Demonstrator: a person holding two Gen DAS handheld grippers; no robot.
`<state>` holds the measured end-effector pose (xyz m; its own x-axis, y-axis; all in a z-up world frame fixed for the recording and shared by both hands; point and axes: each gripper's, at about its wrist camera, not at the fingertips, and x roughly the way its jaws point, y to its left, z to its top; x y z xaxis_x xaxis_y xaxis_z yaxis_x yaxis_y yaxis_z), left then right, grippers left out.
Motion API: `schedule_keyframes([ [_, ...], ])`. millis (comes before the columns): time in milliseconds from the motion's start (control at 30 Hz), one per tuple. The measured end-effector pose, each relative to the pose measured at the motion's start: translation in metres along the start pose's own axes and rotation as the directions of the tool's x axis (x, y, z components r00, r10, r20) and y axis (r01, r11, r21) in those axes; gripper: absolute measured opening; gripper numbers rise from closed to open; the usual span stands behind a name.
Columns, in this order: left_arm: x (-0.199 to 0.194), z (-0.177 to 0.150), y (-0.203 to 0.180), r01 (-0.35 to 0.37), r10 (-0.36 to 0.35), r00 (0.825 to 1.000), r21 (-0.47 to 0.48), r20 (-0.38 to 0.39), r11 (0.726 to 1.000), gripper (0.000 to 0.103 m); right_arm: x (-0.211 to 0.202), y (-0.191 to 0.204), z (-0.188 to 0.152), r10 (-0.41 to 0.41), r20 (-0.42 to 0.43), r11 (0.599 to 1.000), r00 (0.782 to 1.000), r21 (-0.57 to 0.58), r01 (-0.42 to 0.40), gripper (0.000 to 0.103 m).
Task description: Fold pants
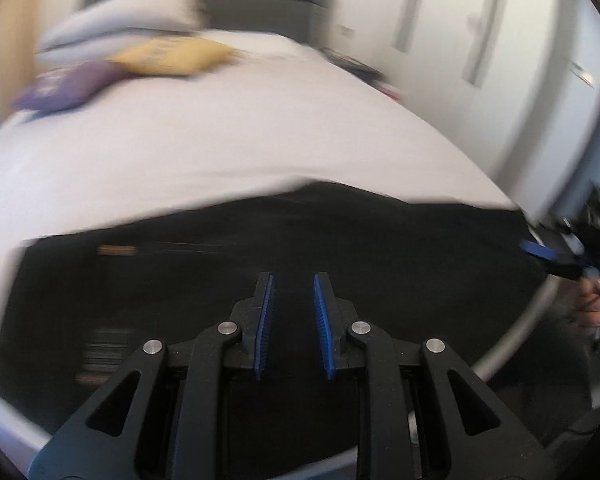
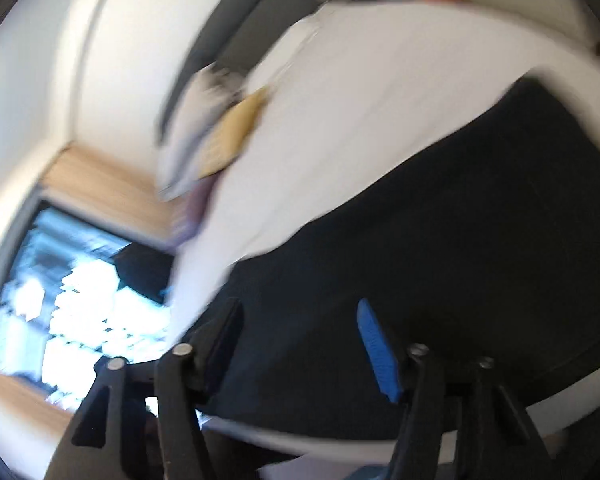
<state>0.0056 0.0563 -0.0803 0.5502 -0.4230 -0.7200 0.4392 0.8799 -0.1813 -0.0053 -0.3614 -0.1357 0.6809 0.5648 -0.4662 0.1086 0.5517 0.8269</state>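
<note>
1. Blue-padded fingers of the left gripper point(image 1: 294, 308) fill the foreground of the left wrist view; the jaws stand narrow with a slim gap, and nothing shows pinched between them.
2. Just beyond lie the black pants point(image 1: 260, 248), spread across the near edge of the white bed point(image 1: 204, 152). Motion blur hides any seam or fold line.
3. Far left on the bed sit a purple cushion point(image 1: 66, 86) and a yellow cushion point(image 1: 172, 56), well apart from the pants.
4. At the right edge, the right gripper point(image 1: 540, 251) hangs just off the end of the pants; in its own view the right gripper point(image 2: 300, 344) has wide jaws, empty, above the dark cloth.
5. Judging from this, the pants look laid out or partly folded, with neither gripper holding them; further folds probably remain.
</note>
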Motion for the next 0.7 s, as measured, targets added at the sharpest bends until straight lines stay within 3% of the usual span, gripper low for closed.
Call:
schedule_keyframes([
  [33, 0.013, -0.007, -0.022, 0.028, -0.027, 0.999, 0.034, -0.036, 0.999, 0.020, 0.019, 0.003, -0.011, 0.039, -0.032, 0.999, 0.999, 0.013, -0.039, 0.068],
  [100, 0.044, -0.015, -0.049, 0.032, -0.022, 0.995, 0.102, -0.098, 0.994, 0.020, 0.047, 0.000, -0.027, 0.019, -0.097, 0.999, 0.995, 0.052, -0.014, 0.066],
  [133, 0.058, -0.030, -0.052, 0.010, 0.004, 0.992, 0.110, -0.126, 0.994, 0.020, 0.046, -0.013, -0.037, 0.003, -0.106, 0.998, 0.994, 0.070, 0.004, 0.045],
  [167, 0.061, -0.033, -0.047, 0.025, -0.014, 0.993, 0.091, -0.119, 0.996, 0.020, 0.039, -0.036, -0.036, 0.026, -0.086, 0.993, 0.996, 0.116, -0.015, 0.030],
  [200, 0.059, -0.035, -0.036, 0.054, -0.050, 0.994, 0.044, -0.102, 0.998, 0.020, 0.028, -0.055, -0.031, 0.019, -0.069, 0.986, 0.997, 0.169, -0.007, 0.009],
  [233, 0.058, -0.036, -0.028, 0.055, -0.052, 0.993, 0.021, -0.102, 0.998, 0.020, 0.013, -0.074, -0.027, -0.008, -0.034, 0.975, 0.999, 0.223, 0.016, 0.002],
  [333, 0.044, -0.040, 0.003, -0.004, 0.006, 0.996, 0.014, -0.094, 1.000, 0.020, -0.057, -0.119, -0.020, -0.099, 0.128, 0.951, 0.987, 0.305, 0.056, 0.001],
  [400, 0.036, -0.042, 0.020, 0.001, -0.003, 0.997, -0.020, -0.081, 1.000, 0.020, -0.110, -0.145, -0.014, -0.181, 0.222, 0.934, 0.958, 0.343, 0.097, 0.000],
  [433, 0.031, -0.044, 0.032, 0.000, -0.003, 0.997, -0.045, -0.074, 0.999, 0.020, -0.135, -0.156, -0.012, -0.224, 0.257, 0.922, 0.940, 0.367, 0.119, 0.002],
  [467, 0.025, -0.046, 0.039, -0.022, 0.018, 0.997, -0.053, -0.071, 0.998, 0.020, -0.162, -0.163, -0.010, -0.303, 0.293, 0.903, 0.907, 0.392, 0.175, 0.012],
  [533, 0.012, -0.045, 0.055, -0.015, 0.010, 0.997, -0.070, -0.071, 0.997, 0.020, -0.197, -0.167, -0.011, -0.426, 0.342, 0.861, 0.837, 0.437, 0.260, 0.054],
  [567, 0.002, -0.044, 0.056, -0.080, 0.076, 0.995, -0.052, -0.062, 0.995, 0.020, -0.216, -0.166, -0.012, -0.429, 0.384, 0.860, 0.817, 0.450, 0.240, 0.056],
  [633, -0.019, -0.037, 0.058, -0.151, 0.150, 0.988, -0.030, -0.022, 0.988, 0.020, -0.239, -0.160, -0.010, -0.379, 0.435, 0.889, 0.817, 0.415, 0.192, 0.059],
  [700, -0.041, -0.028, 0.056, -0.121, 0.125, 0.991, -0.071, 0.044, 0.990, 0.020, -0.221, -0.131, -0.016, -0.338, 0.435, 0.912, 0.835, 0.371, 0.175, 0.072],
])
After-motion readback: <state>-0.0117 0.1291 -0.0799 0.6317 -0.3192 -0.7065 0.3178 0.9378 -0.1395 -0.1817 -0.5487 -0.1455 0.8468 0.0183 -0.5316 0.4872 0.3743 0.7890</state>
